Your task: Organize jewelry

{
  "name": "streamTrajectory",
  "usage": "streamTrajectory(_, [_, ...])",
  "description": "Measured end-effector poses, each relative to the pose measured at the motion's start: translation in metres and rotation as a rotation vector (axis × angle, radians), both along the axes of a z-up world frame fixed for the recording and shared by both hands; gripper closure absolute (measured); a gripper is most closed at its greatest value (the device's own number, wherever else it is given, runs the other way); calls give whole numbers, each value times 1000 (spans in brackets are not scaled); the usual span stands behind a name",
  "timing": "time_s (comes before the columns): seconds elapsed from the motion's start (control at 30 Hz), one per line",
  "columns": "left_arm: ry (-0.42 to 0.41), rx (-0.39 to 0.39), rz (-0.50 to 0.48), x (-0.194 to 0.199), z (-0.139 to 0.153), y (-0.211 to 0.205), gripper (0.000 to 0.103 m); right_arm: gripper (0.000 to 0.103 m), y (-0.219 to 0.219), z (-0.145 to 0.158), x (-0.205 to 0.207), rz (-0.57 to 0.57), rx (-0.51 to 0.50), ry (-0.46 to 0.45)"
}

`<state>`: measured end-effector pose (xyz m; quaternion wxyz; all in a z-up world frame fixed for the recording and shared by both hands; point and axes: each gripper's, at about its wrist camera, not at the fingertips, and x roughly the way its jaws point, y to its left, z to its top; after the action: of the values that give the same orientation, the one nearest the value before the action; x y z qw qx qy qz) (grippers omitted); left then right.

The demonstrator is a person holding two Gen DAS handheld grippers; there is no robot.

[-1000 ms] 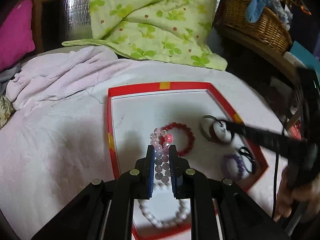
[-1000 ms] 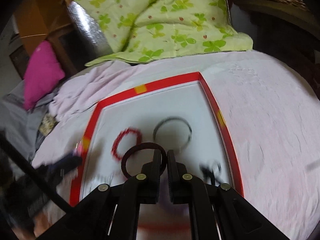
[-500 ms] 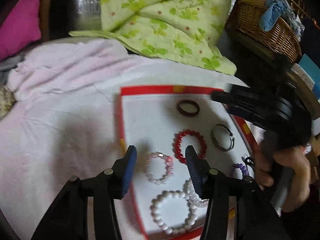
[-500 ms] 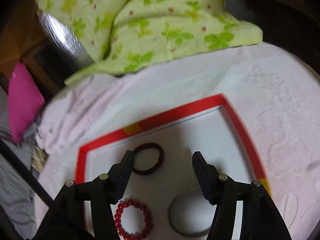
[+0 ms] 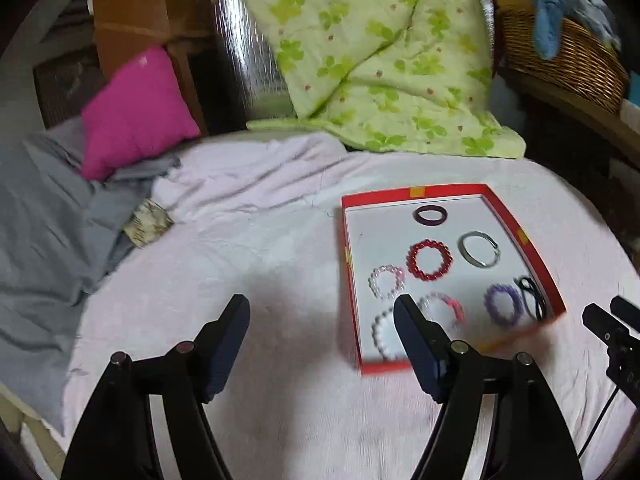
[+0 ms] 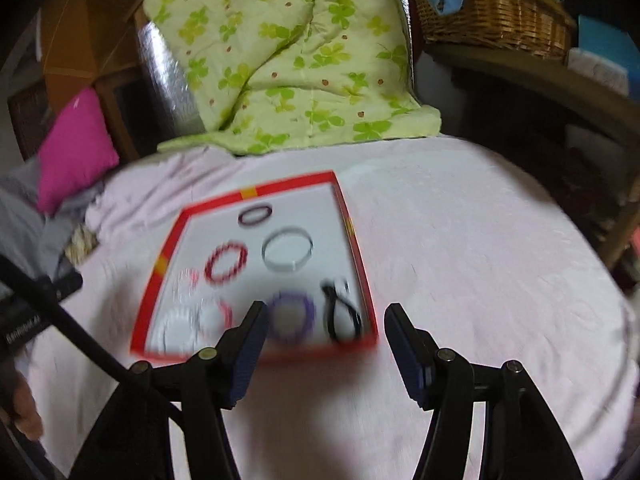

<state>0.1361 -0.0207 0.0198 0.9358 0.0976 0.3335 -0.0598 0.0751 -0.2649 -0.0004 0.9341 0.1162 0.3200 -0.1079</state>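
Pink bedding covered the bed (image 5: 248, 240), where a red-rimmed tray (image 5: 416, 191) sat toward the right side. From left to right, the left claw (image 5: 322, 344) had just been opening, nothing between its jaws; the right claw (image 6: 322, 344) gaped empty too. Inside the tray lay a clear bead bracelet (image 5: 386, 280), a red bead bracelet (image 5: 429, 260) and a stiff metal bangle (image 5: 479, 249). The beads looked light, stretchy and slippery, best pinched across one strand.
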Motion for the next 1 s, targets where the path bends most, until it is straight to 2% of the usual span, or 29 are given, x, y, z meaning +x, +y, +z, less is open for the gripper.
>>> streamTrajectory(0.07, [-54, 3, 14, -29, 2, 1, 21, 37, 15, 7, -22, 32, -50, -22])
streamTrajectory(0.1, [-63, -9, 18, -39, 1, 2, 19, 31, 22, 8, -32, 34, -79, -33])
streamTrajectory(0.23, [-45, -72, 35, -60, -11, 11, 18, 29, 34, 4, -55, 24, -132, -48])
streamTrajectory(0.3, [-44, -80, 40, -58, -15, 11, 18, 29, 32, 0, -54, 13, -130, -41])
streamTrajectory(0.43, [-49, -46, 48, -50, -23, 6, 18, 29, 26, -10, -44, 16, -79, -24])
streamTrajectory(0.73, [-20, -41, 16, -37, -35, -6, 18, 29, 31, -27, -23, 27, -75, 50])
streamTrajectory(1.0, [-40, -47, 46, -38, -35, -10, 18, 29, 19, -20, -32, -2, -53, 6])
